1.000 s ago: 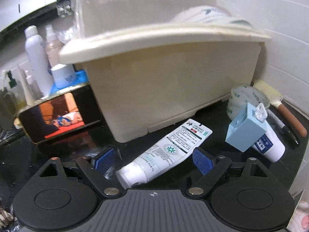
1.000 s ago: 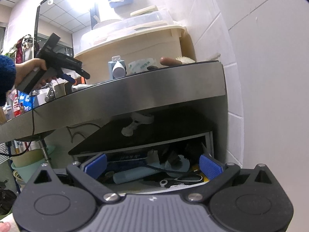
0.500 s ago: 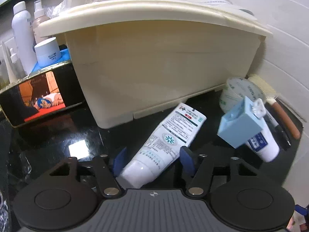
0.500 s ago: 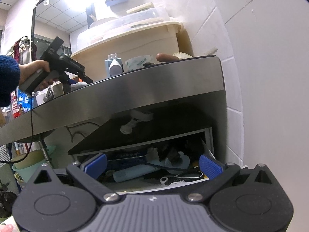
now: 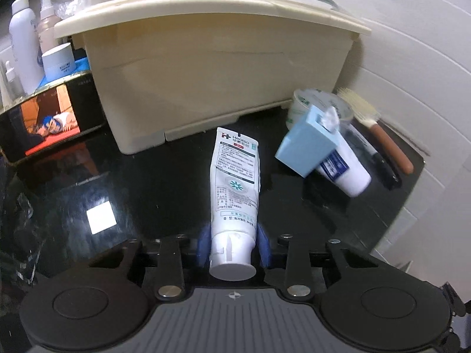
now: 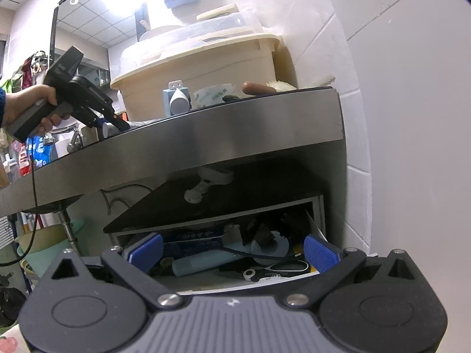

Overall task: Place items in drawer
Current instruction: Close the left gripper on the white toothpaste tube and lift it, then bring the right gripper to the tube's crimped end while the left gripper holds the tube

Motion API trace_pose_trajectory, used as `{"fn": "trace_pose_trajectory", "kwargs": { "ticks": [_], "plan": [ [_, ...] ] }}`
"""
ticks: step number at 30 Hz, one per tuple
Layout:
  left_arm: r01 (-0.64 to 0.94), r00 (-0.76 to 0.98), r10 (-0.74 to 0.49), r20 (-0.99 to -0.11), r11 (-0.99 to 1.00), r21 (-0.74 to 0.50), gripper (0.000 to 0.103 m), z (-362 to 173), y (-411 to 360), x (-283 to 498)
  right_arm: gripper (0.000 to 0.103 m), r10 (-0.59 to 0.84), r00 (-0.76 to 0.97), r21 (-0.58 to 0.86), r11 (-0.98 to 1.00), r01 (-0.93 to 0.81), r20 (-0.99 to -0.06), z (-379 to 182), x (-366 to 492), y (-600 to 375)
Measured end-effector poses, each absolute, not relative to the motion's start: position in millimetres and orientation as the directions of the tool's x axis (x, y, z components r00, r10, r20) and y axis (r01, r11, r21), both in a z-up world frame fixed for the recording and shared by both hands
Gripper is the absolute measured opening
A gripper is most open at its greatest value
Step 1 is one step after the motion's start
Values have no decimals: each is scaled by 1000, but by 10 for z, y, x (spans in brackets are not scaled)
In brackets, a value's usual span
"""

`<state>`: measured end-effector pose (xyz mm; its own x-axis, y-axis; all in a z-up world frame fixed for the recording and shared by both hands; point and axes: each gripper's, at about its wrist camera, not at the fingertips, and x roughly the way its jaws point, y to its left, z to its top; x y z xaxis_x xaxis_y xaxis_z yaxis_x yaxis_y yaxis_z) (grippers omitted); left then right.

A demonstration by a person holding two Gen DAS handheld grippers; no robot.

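Note:
A white toothpaste tube (image 5: 235,182) lies on the black countertop (image 5: 153,188), cap end toward me. My left gripper (image 5: 233,242) is shut on its cap end, blue pads pressed to both sides. In the right wrist view that same left gripper (image 6: 113,122) shows on the counter, held by a person's hand (image 6: 26,106). My right gripper (image 6: 232,251) stands open below the counter, facing the open drawer (image 6: 315,223), which holds a blue tube (image 6: 203,264), scissors (image 6: 276,269) and several other items.
A large cream plastic bin (image 5: 212,67) stands behind the tube. To its right sit a light blue holder (image 5: 307,142), a white tube (image 5: 347,170), a tape roll (image 5: 309,100), a brush (image 5: 379,132) and a black marker (image 5: 379,164). Bottles (image 5: 22,44) and a picture box (image 5: 50,120) stand left. A tiled wall (image 6: 412,117) is right.
My left gripper moved forward over the toothpaste tube and shut on its cap end; the tube turned to point straight away. The right gripper stayed open before the drawer.

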<state>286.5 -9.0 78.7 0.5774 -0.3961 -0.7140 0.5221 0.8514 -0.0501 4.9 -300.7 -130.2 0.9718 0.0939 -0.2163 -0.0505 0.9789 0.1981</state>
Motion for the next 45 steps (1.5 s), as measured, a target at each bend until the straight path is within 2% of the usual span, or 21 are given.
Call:
{"fn": "trace_pose_trajectory", "kwargs": {
  "ticks": [7,15,21,24,28,35,37,41,43,45],
  "plan": [
    [493,563,-388,-730,867,-80,33,797,-87,2646,103,94,971,188,981,-53,-218,-1297,52,-2990],
    [489,574,-358,-736,871,-42,33,799,-137,2513,103,100,969,196,979,-55,-226,-1296,63,-2994],
    [527,580,-388,-717,849,-34,32,760,-136,2331,101,222,937,321,938,-130,-269,-1264,139,-3047],
    [543,577,-403,-710,839,-35,32,747,-127,2244,86,301,907,400,901,-169,-294,-1249,197,-3016],
    [561,568,-418,-709,827,-38,32,740,-135,2154,75,419,866,543,810,-220,-275,-1182,307,-2977],
    [575,553,-442,-706,816,-61,32,727,-159,2025,54,619,781,876,418,-240,-82,-1021,763,-3033],
    [579,548,-451,-704,812,-69,32,720,-174,1983,41,653,757,926,296,-234,-18,-988,947,-3013],
    [599,511,-461,-725,796,-84,32,643,-229,1915,38,676,735,945,203,-257,54,-854,1246,-2876],
    [609,502,-458,-733,789,-75,32,582,-264,1873,33,681,728,955,159,-250,77,-822,1382,-2816],
    [615,490,-468,-736,783,-89,32,525,-285,1844,32,677,734,960,171,-220,48,-809,1494,-2755]
  ]
}}
